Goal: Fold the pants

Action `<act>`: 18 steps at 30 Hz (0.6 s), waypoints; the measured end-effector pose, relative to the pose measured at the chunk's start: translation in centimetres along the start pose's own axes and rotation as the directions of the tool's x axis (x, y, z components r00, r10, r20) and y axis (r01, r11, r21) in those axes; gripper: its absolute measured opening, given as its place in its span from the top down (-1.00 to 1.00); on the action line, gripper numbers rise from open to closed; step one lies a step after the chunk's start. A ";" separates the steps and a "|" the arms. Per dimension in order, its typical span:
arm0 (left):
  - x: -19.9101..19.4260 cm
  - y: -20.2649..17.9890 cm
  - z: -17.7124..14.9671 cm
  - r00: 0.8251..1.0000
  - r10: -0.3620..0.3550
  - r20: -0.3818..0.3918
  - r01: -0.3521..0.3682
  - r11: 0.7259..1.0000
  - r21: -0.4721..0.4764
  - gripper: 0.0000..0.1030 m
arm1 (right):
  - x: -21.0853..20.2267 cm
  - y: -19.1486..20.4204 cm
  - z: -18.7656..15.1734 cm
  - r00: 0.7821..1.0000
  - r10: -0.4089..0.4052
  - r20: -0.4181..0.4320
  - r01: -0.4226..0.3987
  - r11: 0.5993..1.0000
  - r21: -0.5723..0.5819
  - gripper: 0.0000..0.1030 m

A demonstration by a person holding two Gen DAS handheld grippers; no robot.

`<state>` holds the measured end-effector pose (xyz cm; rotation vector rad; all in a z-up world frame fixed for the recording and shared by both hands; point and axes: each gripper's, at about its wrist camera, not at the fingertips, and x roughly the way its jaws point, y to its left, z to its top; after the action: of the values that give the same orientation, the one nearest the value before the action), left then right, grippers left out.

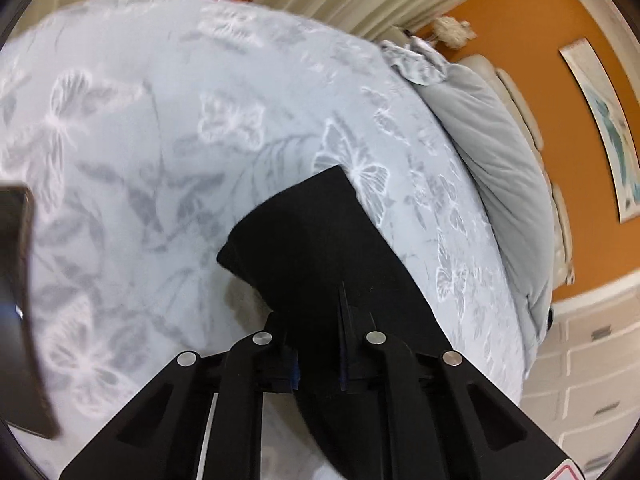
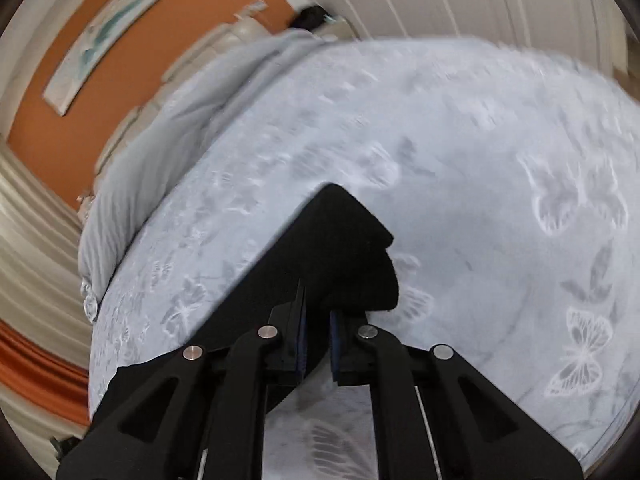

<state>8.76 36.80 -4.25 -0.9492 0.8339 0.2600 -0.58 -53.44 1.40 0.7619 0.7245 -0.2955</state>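
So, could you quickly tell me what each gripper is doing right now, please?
Left gripper: closed on the black pants.
Right gripper: closed on the black pants.

A butterfly-print bedspread (image 1: 168, 128) meets a grey pillow (image 1: 492, 152) below an orange wall (image 1: 520, 28).

left claw (image 1: 318, 344): pointing steeply down, jaws clamped on black pants (image 1: 320, 240)
right claw (image 2: 316, 340): pointing steeply down, jaws clamped on the pants
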 end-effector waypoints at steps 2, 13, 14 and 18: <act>0.6 0.1 0.2 1.000 0.014 -0.024 -0.014 1.000 0.016 0.80 | 1.9 -0.2 -0.2 0.997 -0.055 -0.052 0.053 0.998 -0.028 0.86; -5.1 -2.8 0.7 0.996 -0.089 -0.005 0.089 0.993 0.075 0.82 | -3.7 3.2 1.7 0.994 0.066 0.084 -0.058 0.993 -0.100 0.86; -4.3 -1.7 0.6 0.998 -0.055 -0.027 0.056 0.997 0.057 0.82 | -2.5 1.7 1.4 0.999 0.010 0.053 -0.006 0.997 -0.082 0.86; 0.9 4.4 -1.4 0.973 0.094 -0.211 -0.113 0.990 -0.079 0.81 | 2.9 -4.0 -0.9 0.978 -0.117 -0.172 0.118 0.993 0.000 0.85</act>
<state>6.28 38.14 -8.01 -1.0308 1.0724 0.2945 -0.86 -55.62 -3.16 0.7616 0.9334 -0.3436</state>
